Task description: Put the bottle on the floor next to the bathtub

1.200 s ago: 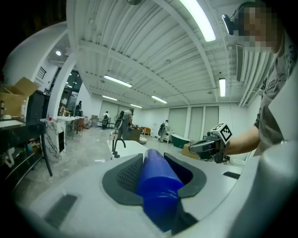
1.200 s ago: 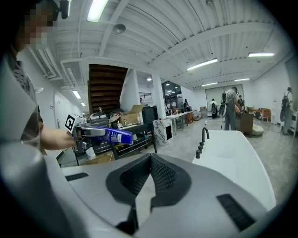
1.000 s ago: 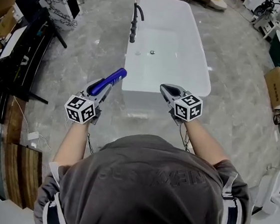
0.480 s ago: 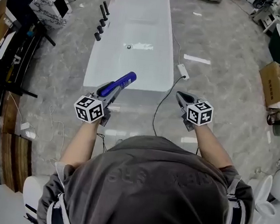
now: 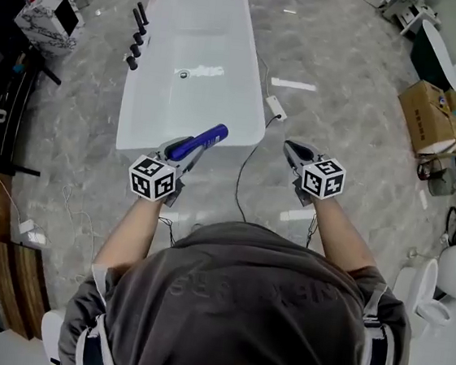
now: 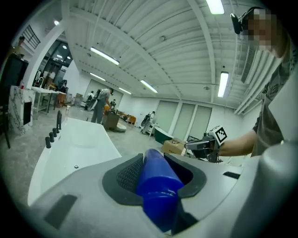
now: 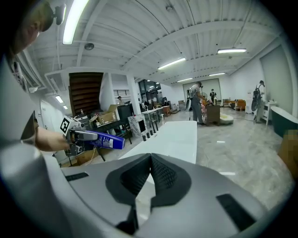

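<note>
Bottle [image 5: 203,138], blue, is clamped in your left gripper [image 5: 180,154], pointing forward toward the bathtub [image 5: 152,95] ahead. Your right gripper [image 5: 292,150], alongside, has its jaws closed together on nothing.

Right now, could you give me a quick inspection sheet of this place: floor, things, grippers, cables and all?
Surface: grey marble-look floor.
Job's things: blue bottle held in the air over the near end of the white bathtub; not yet on the floor.
Clutter: open cardboard box at right.
Grippers: left gripper shut on the bottle; right gripper shut, empty.
Cables: black cable and white power strip on the floor right of the tub.
Surroundings: black taps along the tub's left; marble-pattern cabinet beyond.
</note>
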